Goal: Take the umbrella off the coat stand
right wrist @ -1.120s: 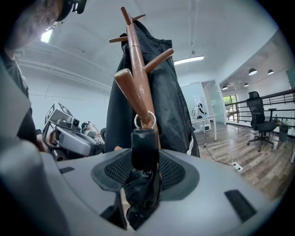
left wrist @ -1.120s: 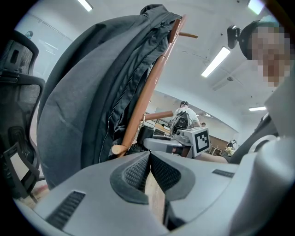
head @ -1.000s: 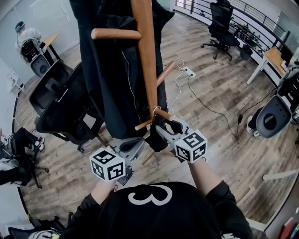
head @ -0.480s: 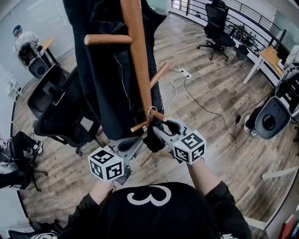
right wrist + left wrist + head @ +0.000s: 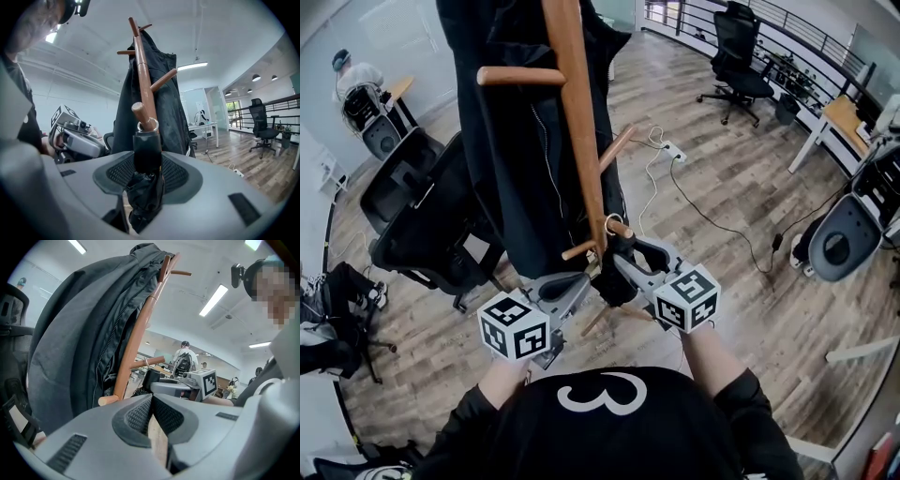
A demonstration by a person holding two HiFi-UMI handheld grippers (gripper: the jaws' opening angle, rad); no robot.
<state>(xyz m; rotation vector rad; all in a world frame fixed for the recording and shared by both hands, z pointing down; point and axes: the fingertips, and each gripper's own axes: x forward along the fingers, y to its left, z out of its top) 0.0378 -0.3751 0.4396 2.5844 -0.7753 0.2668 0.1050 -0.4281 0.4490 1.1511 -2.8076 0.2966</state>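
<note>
- Hanging by its metal ring from a low peg of the coat stand, the folded black umbrella drops straight down into the right gripper, whose 2 jaws are closed on its bunched fabric just below the cap.
- Its long axis runs up and down, in line with the gripper's own reach. The ring sits close to the peg's free end, which slants up and away from the pole.
- Judged from this, the release turns on lifting the ring up and outward along that slant. A pull downward or sideways would likely only tug the stand.
- The left gripper waits low and just beside the right one, jaws pressed together on nothing, clear of the umbrella. The right is plainly the nearer of the 2.
- A black jacket drapes the far side of the pole from a higher peg. It hangs near the umbrella, but whether they touch cannot be told.
- An office chair stands behind the stand, and a power strip with its cable lies on the wood floor, both well apart from the lift path.
</note>
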